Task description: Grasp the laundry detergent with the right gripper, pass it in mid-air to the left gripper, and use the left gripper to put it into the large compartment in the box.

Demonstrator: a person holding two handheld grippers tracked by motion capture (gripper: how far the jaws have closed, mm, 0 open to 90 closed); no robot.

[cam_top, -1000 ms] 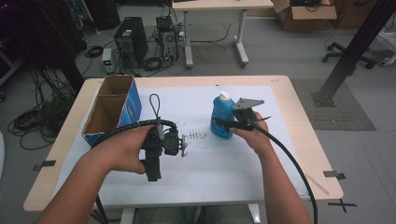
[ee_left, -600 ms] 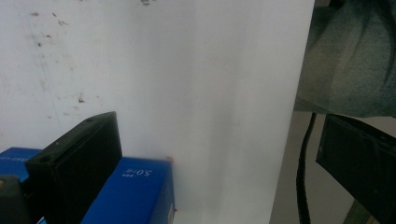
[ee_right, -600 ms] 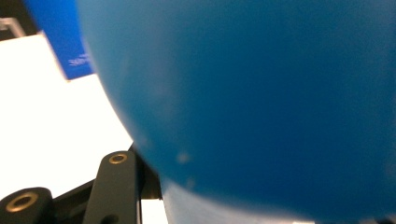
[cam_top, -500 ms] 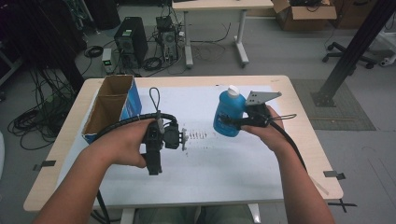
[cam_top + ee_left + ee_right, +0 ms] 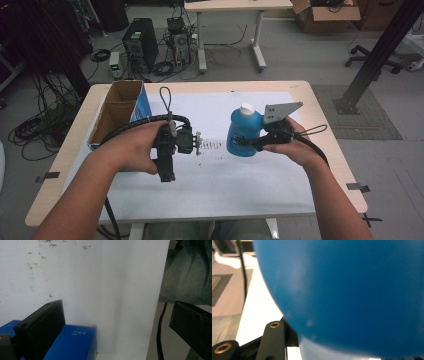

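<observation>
A blue plastic bottle (image 5: 244,134) with a white cap hangs upright above the white sheet, and my right gripper (image 5: 241,143) is shut on its lower body from the right. In the right gripper view the bottle's blue wall (image 5: 352,295) sits close against the lens, with one black finger (image 5: 273,338) pressed beside it. My left gripper (image 5: 167,172) is held over the sheet left of centre, pointing back toward the person. Its jaws stand wide open (image 5: 117,312) with nothing between them but the bare sheet and a blue box corner (image 5: 72,342) below.
An open cardboard box (image 5: 117,107) with blue sides lies at the table's left, its near corner under the left hand. A white sheet (image 5: 240,185) with dark specks covers the tabletop. Both grippers trail black cables. Beyond the table stand computers, another table and a chair.
The right gripper has lifted the blue bottle off the sheet and carried it a little to the right. The left gripper has stayed in place.
</observation>
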